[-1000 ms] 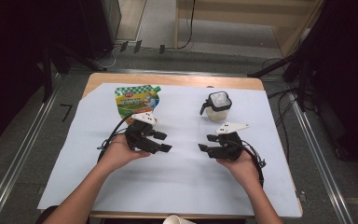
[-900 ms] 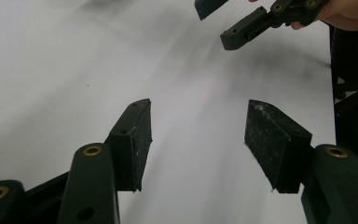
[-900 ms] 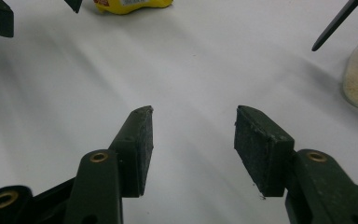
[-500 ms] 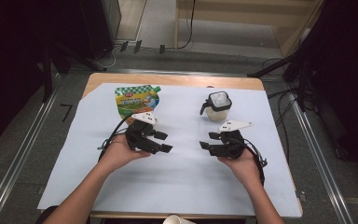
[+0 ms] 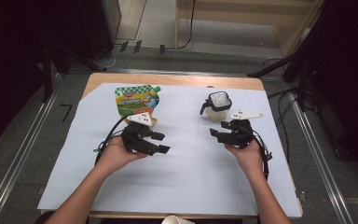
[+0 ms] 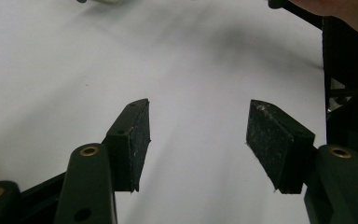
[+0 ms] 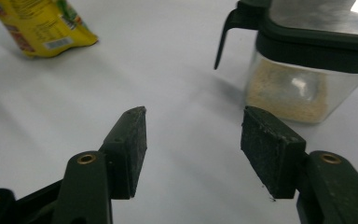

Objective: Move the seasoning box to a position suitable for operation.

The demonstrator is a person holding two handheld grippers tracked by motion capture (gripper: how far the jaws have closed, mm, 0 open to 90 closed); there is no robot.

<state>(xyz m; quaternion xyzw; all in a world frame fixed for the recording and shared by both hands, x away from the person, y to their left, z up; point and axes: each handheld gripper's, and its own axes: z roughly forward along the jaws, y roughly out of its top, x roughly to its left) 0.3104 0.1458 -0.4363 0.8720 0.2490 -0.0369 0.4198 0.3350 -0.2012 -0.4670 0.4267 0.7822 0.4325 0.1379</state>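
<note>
A yellow-green spouted pouch (image 5: 136, 99) lies at the back left of the white sheet (image 5: 186, 177). At the back right stands a clear jar (image 5: 217, 106) with a black lid and handle, holding a pale powder. My left gripper (image 5: 161, 143) rests just in front of the pouch, open with only bare sheet between its jaws (image 6: 198, 140). My right gripper (image 5: 218, 129) sits just in front of the jar and points left. It is open, its jaws have just been opening, and nothing is between them (image 7: 191, 149). Ahead of it are the jar (image 7: 303, 79) at right and the pouch (image 7: 42, 25) at far left.
The sheet covers most of a wooden table (image 5: 168, 79). A white cup rim (image 5: 177, 219) pokes in at the near edge. Metal rails (image 5: 23, 154) run along both sides, and cables (image 5: 186, 42) lie on the floor behind.
My right hand has shifted a little away from me, toward the jar, and its jaws stand wider apart. The left hand, pouch and jar have stayed put.
</note>
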